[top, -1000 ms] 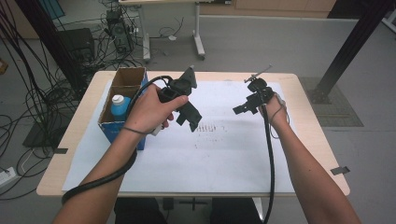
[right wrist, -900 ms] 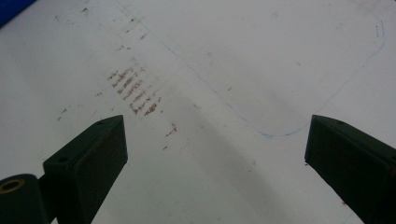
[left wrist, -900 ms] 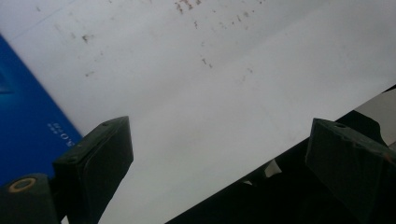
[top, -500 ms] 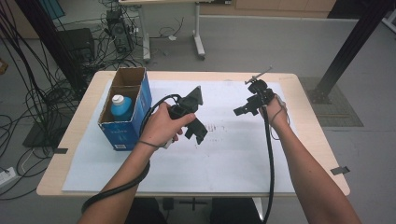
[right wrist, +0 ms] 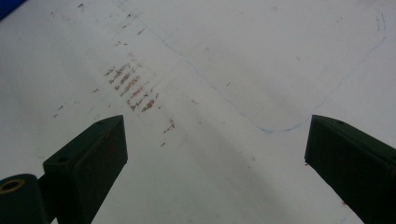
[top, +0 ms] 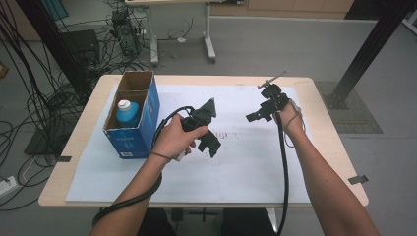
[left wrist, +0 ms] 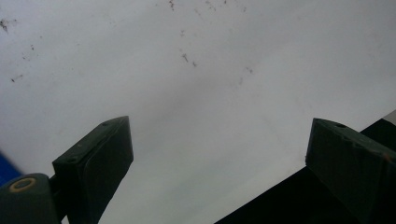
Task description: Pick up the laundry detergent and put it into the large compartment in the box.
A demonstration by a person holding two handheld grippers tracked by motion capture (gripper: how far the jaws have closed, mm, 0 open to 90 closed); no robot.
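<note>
A big white paper sheet [top: 255,172] covers the light wooden tabletop [top: 324,93]. The paper is smooth, with small brown smudges [right wrist: 133,86] and a thin blue line [right wrist: 280,128]. Around it is a grey floor [top: 295,44] with many black cables [top: 44,98]. A blue cardboard box [top: 142,132] at the left holds a blue bottle [top: 128,112] with a white cap. The left claw [top: 209,140] and right claw [top: 258,114] hang over the paper, both spread wide apart and empty.

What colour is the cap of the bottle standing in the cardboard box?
White, on a blue bottle in the box; the high view shows it best.
</note>
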